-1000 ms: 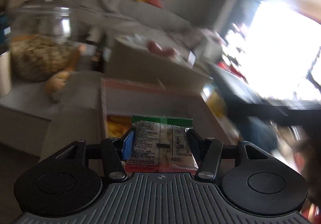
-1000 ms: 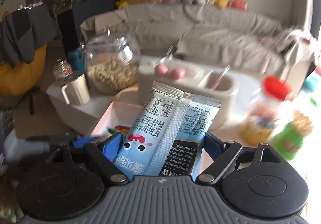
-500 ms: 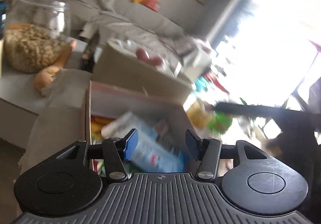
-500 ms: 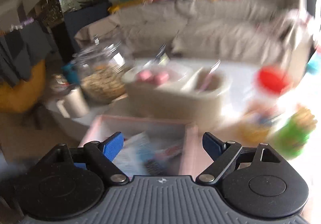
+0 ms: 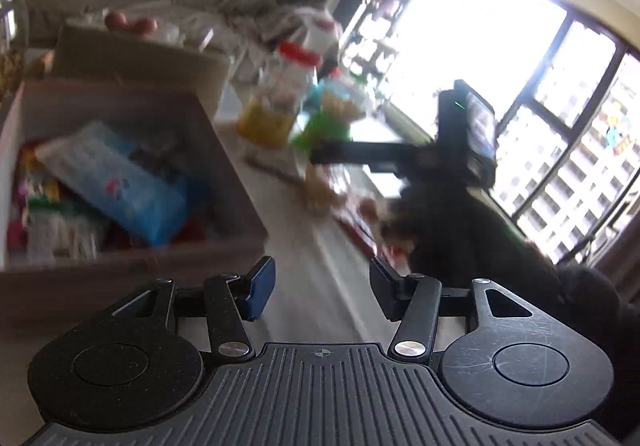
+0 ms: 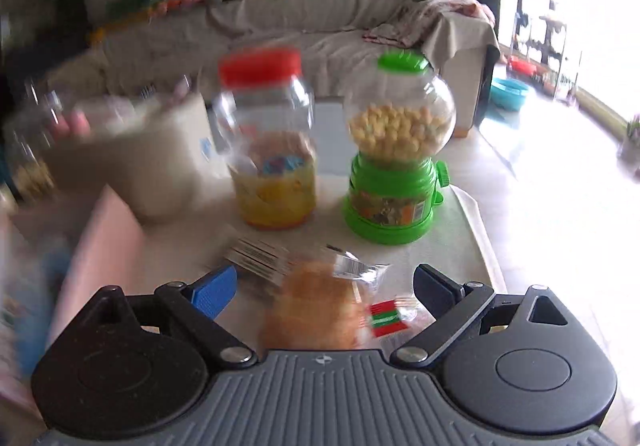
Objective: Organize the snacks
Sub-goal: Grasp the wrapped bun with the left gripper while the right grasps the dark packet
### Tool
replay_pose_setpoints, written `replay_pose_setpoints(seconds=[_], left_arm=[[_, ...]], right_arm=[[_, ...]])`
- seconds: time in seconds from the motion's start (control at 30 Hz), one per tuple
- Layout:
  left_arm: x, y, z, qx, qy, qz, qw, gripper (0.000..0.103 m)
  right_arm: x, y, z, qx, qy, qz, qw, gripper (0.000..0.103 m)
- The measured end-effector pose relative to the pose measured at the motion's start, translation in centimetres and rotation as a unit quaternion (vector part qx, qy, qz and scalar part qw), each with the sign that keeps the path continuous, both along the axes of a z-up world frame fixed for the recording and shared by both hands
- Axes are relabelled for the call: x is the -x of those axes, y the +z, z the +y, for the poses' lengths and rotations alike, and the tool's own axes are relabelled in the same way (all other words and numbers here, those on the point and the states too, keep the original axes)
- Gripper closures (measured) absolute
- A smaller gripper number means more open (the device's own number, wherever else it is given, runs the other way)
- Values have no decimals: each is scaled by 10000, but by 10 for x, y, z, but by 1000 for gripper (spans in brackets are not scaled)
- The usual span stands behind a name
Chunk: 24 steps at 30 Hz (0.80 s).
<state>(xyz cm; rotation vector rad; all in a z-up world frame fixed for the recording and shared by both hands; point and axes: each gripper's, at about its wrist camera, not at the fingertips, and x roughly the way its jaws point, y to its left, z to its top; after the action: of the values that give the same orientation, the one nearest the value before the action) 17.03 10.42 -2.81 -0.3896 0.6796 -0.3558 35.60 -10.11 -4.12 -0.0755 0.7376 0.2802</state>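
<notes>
The pink box sits at the left in the left wrist view. Inside it lie a blue snack packet and a green-topped packet. My left gripper is open and empty, over bare tabletop just right of the box. In the right wrist view my right gripper is low over the table with its jaws opening. An orange snack in a clear wrapper lies between its fingers, untouched by the pads. A barcoded packet lies just beyond, and the pink box wall stands at the left.
A red-lidded jar and a green candy dispenser stand behind the loose snacks. A white tub is behind the box. The table's right edge drops to the floor. A dark sleeve fills the right of the left view.
Both grippers let their packets go into the pink box: green-topped from the left, blue from the right. Both then swung right, the right one sinking over the loose snacks.
</notes>
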Motion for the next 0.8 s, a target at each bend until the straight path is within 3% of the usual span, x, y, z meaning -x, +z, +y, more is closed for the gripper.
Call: replay_pose_setpoints(seconds=[0.07, 0.2, 0.3, 0.4, 0.43, 0.5, 0.57, 0.67, 0.8], left_arm=[[4, -7, -7, -122, 25, 170, 9998, 46], [-1, -16, -7, -224, 157, 375, 9989, 46], [-10, -18, -7, -186, 69, 475, 9987, 46], [-12, -22, -14, -145, -79, 548, 9984, 46], [-13, -24, -16, -126, -122, 572, 9982, 46], [-13, -27, -21, -99, -210, 632, 9977, 46], [-11, -30, -24, -149, -297, 680, 9971, 46], [-10, -32, -28, -207, -372, 703, 9966, 46], [-6, -28, -29, -198, -370, 618, 9972, 46]], right_arm=[[-9, -17, 0, 157, -123, 158, 9997, 9], [4, -30, -14, -458, 116, 511, 9976, 44], [35, -27, -19, -885, 664, 916, 9896, 44], [70, -26, -24, -1378, 1239, 1494, 9713, 43], [78, -26, -28, -1560, 1399, 1657, 9637, 40], [90, -24, -39, -1867, 1515, 1721, 9553, 25], [101, -13, -52, -1881, 1355, 1321, 9637, 17], [100, -4, -68, -1338, 781, 605, 9861, 17], [79, -9, -68, -788, 204, 363, 9960, 17]])
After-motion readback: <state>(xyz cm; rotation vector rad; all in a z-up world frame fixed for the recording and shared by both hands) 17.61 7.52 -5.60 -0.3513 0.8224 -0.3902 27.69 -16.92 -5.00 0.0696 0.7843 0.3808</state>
